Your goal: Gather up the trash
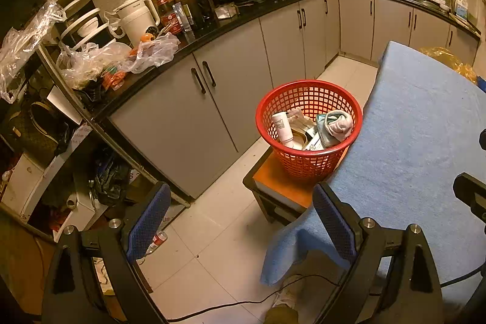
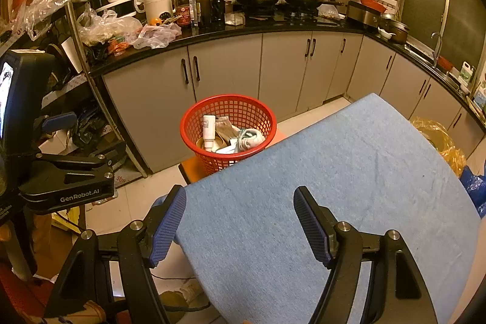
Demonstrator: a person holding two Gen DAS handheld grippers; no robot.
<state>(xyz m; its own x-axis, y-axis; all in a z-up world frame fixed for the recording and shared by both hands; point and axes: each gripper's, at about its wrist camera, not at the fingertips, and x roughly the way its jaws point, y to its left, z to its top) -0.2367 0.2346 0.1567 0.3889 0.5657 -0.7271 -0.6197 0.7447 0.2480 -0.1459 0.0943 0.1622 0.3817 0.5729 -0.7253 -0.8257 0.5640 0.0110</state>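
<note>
A red mesh basket [image 1: 306,132] stands on a low orange-topped stool [image 1: 273,184] beside the table; it shows in the right wrist view too [image 2: 227,123]. Inside lie a white bottle [image 1: 282,126], papers and a crumpled white-green cloth [image 1: 337,123]. My left gripper [image 1: 243,220] is open and empty, held above the floor left of the table corner. My right gripper [image 2: 240,223] is open and empty above the blue cloth-covered table [image 2: 334,172]. The left gripper's body shows at the left of the right wrist view [image 2: 66,181].
The blue cloth [image 1: 425,126] covers the table. A black counter [image 2: 273,23] with bottles, a kettle, woks and plastic bags runs along the back over grey cabinets [image 1: 188,117]. A cluttered shelf [image 1: 45,141] stands at left. A yellow bag [image 2: 440,138] sits right of the table. A cable [image 1: 243,302] crosses the floor.
</note>
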